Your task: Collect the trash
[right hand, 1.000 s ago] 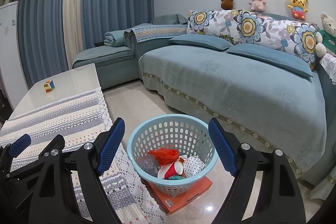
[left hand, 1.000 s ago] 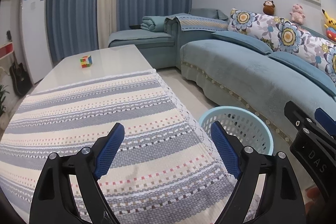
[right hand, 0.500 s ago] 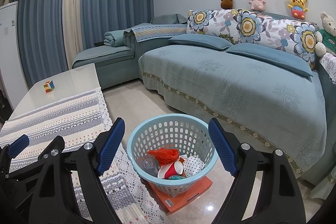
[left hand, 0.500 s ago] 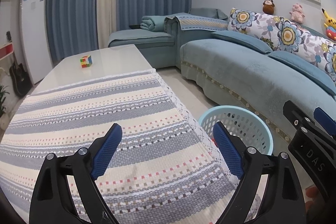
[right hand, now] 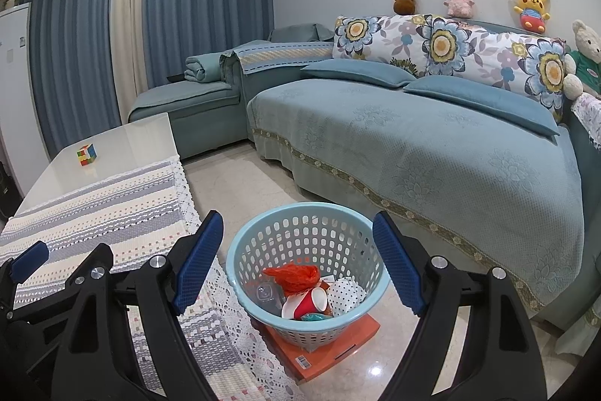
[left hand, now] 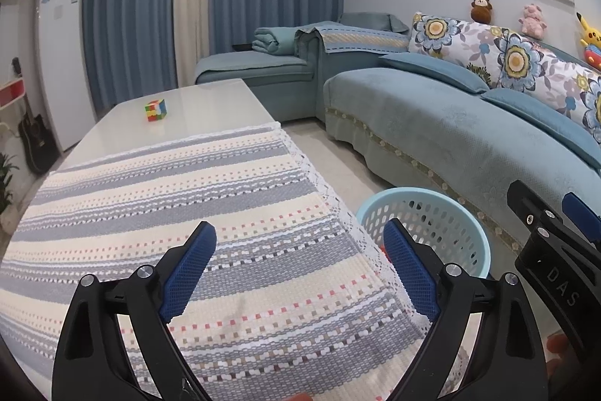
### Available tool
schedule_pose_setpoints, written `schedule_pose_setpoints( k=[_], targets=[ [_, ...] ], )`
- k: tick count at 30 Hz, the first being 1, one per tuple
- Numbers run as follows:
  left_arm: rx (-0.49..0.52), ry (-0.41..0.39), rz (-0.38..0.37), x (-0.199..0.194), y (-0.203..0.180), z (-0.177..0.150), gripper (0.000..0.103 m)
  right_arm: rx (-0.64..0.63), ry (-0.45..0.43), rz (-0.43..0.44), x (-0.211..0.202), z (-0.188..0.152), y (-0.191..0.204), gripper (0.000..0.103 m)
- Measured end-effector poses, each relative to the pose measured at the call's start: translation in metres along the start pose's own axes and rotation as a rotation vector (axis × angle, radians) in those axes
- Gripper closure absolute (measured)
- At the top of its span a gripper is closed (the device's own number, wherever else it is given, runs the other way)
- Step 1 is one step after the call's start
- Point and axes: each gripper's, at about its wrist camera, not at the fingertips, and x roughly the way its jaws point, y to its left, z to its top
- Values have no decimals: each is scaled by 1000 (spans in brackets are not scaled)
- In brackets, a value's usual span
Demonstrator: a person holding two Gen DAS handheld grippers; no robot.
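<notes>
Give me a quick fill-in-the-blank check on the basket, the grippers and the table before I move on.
1. The light blue basket stands on a flat ____ box on the floor.
2. The paper cup lying in the basket is ____ on the outside.
3. Both the left gripper and the right gripper are open and hold ____.
4. The only thing on the bare end of the table is a colourful ____.

Missing words: orange; red; nothing; puzzle cube
</notes>
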Motion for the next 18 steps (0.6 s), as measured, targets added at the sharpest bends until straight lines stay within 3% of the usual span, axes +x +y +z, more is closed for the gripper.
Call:
schedule_pose_setpoints(
  k=[18],
  targets=[
    [15, 11, 6, 0, -2, 0, 8, 8, 9, -3, 2, -1, -3, 26]
  ],
)
